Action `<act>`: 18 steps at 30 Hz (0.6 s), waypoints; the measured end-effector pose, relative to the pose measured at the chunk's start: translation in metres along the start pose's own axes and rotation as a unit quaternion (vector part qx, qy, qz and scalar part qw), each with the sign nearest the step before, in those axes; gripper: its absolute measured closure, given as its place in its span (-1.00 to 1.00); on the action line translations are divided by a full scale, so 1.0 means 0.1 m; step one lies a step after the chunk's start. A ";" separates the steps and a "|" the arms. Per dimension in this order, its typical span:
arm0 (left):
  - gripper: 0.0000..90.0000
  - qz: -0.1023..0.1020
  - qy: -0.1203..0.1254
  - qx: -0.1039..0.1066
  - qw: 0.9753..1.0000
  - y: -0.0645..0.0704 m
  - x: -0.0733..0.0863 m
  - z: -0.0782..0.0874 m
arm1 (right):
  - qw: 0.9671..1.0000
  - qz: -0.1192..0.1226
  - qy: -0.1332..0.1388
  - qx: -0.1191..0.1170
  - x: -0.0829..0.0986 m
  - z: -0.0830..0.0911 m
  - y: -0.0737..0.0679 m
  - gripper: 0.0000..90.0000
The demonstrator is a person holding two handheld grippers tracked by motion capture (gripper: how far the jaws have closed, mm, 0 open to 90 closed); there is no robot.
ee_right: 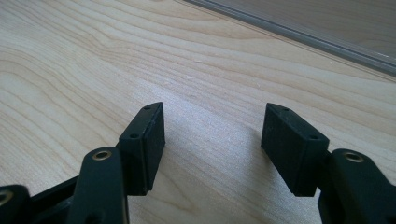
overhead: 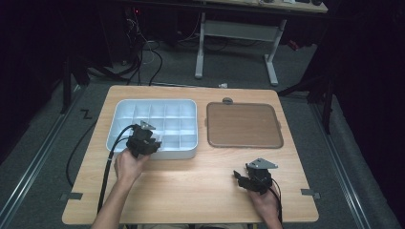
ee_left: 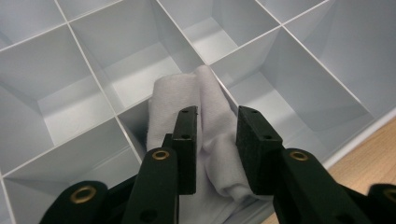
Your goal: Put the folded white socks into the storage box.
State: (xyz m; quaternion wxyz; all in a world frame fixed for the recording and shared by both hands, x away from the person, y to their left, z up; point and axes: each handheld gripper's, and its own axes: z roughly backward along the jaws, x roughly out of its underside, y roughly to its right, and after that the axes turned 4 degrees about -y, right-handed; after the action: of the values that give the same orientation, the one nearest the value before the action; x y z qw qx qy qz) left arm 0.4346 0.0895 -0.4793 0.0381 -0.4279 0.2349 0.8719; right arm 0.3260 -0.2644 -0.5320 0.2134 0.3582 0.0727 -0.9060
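L gripper: at 9 o'clock of table, over near rim of the divided tray, person's left hand behind it
L jaws: part open, narrow gap; white cloth sits between the pads, touching the left-hand pad; far pad looks just off it, can't tell if it's a firm pinch
white cloth: folded/bunched, draped over a divider wall in the near row of tray, spills toward the near rim; top end up against the divider crossing
divided tray: pale blue-grey, grid of compartments, at 10 o'clock of table; other compartments seen in L gripper view bare
R gripper: at 5 o'clock of table, low over the wood, right hand behind it
R jaws: wide open, nothing between pads, bare wood under them
brown tray: flat, rounded corners, at 1 o'clock of table, just right of divided tray, apart from it; its edge at top of R gripper view
table: light wood, dark room around
cable: black, trails from L gripper toward 7 o'clock, off near edge
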 end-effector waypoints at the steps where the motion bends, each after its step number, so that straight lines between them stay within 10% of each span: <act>1: 0.52 -0.002 0.001 -0.003 1.000 0.00 0.00 0.00 | 1.000 0.000 0.000 0.000 0.00 0.00 0.00 -0.11; 18: 0.82 0.019 -0.039 -0.026 0.999 -0.04 0.06 -0.14 | 1.000 -0.003 0.000 -0.002 0.00 0.00 0.00 -0.10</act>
State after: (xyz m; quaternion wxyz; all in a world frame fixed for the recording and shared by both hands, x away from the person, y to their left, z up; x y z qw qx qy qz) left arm 0.4420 0.0856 -0.4930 0.0196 -0.3899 0.2187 0.8943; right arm 0.3263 -0.2647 -0.5320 0.2117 0.3575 0.0754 -0.9065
